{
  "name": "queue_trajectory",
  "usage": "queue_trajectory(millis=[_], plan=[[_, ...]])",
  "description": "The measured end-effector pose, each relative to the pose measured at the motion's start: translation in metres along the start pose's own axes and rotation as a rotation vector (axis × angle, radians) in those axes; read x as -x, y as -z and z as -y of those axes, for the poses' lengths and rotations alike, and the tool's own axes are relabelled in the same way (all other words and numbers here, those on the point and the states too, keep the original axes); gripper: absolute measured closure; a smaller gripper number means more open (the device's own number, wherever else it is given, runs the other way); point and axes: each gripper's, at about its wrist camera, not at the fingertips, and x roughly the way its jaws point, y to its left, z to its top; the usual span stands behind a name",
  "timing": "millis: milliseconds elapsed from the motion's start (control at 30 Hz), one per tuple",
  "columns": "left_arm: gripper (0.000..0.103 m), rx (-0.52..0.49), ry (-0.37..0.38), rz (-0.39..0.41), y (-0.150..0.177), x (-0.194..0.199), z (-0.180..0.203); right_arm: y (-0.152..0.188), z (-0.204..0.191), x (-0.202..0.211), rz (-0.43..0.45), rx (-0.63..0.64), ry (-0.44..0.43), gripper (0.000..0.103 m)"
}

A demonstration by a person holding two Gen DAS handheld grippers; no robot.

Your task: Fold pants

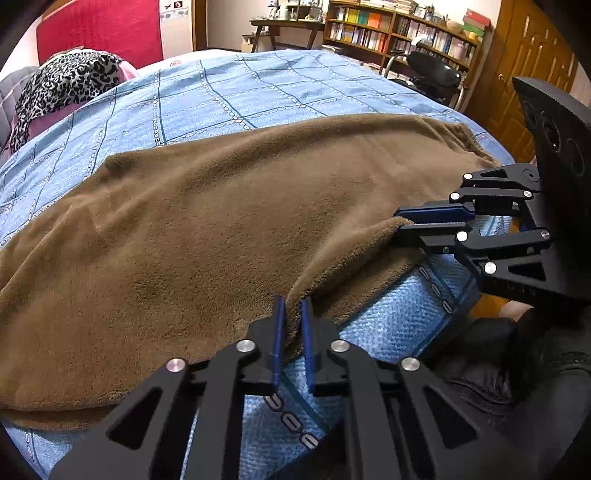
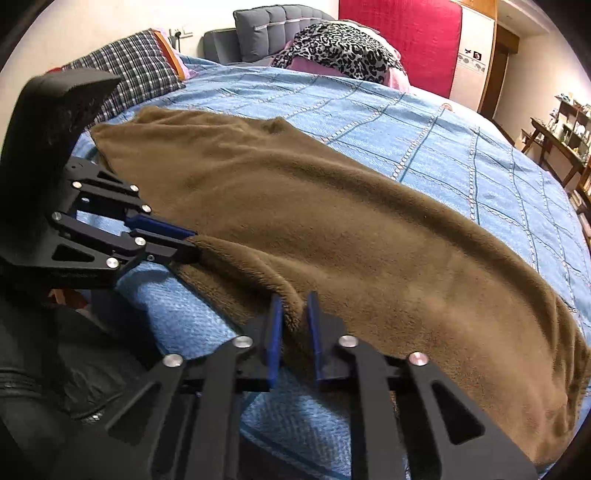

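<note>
Both grippers clamped on near hem of pants (image 1: pixel 229 229), fleece bunched between blue pads. Left gripper (image 1: pixel 293 345): fingers (image 1: pixel 277 343) nearly together, pinching a raised ridge of fabric. Right gripper (image 2: pixel 294 338): same, fingers (image 2: pixel 275 339) closed onto a fold of cloth. In left view, right gripper (image 1: pixel 432 223) sits just beside, further along same edge, fingers flat and stacked one over the other, hem caught between.

Pants brown, plush, spread flat on bed (image 1: pixel 258 92), long axis running side to side, parallel to near bed edge. Bulk of fabric lies straight ahead of both sets of fingers, away from holder. Both grips on same long edge, near each other, toward one end of garment; other end trails well off to left gripper's outer side.

Likely next: lift and carry near edge forward over far edge, halving lengthwise. With grips this near together, long free end probably sags or drags.

Poses: left gripper level, pointing across bed; right gripper angled in low, close to bed edge.

Beyond: leopard cloth (image 1: pixel 70 81) at head of bed, bookshelf (image 1: pixel 399 33) at far wall.
</note>
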Motion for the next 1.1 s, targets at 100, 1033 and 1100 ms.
queue_trajectory(millis=[100, 1033, 1100], plan=[[0.097, -0.005, 0.032, -0.007, 0.003, 0.006, -0.001, -0.001, 0.001, 0.005, -0.004, -0.012, -0.036, 0.094], [0.063, 0.085, 0.217, 0.089, -0.038, -0.008, -0.002, 0.031, 0.159, 0.065, 0.153, -0.549, 0.346, 0.059], [0.063, 0.069, 0.225, 0.056, -0.038, -0.019, 0.003, 0.043, 0.185, 0.068, 0.148, -0.593, 0.455, 0.059]])
